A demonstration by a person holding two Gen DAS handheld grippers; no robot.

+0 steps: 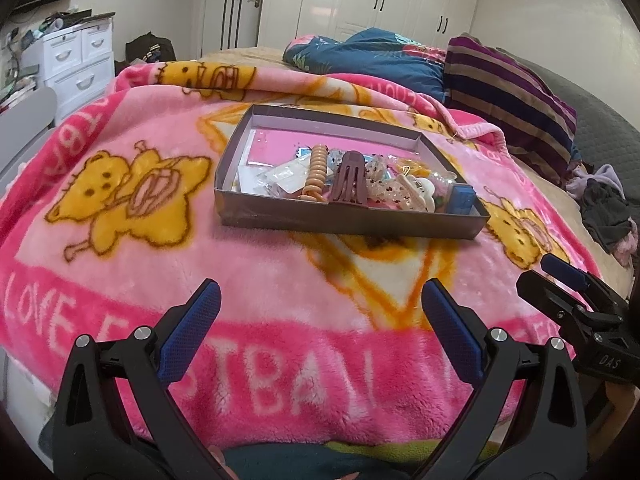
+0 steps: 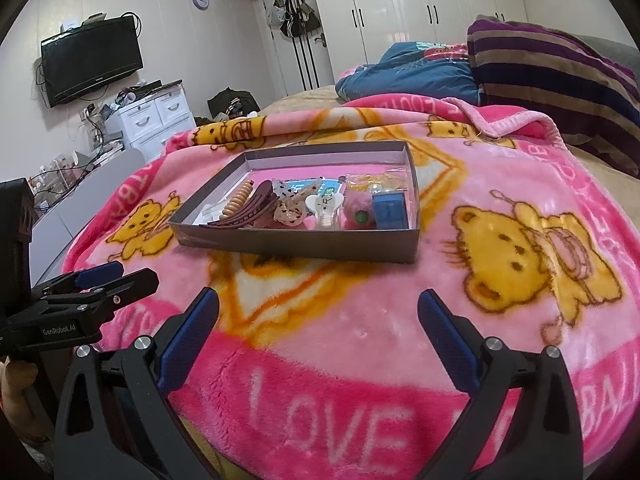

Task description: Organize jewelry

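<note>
Left wrist view: both tools wait short of a crowded box on the bed.
The left hand-held gripper (image 1: 320, 312) hangs spread wide and empty over the pink blanket (image 1: 120, 264); the shallow box (image 1: 352, 222) lies ahead, holding a brown claw clip (image 1: 350, 180) and a beaded coil (image 1: 316, 172) heaped against its near wall.

Right wrist view: the right hand-held gripper (image 2: 318, 320) is likewise released, holding nothing, with a blue case (image 2: 387, 210) in the box's near right corner. Pieces overlap, so a pinch may drag neighbours, and the soft blanket could let the box tip.
</note>
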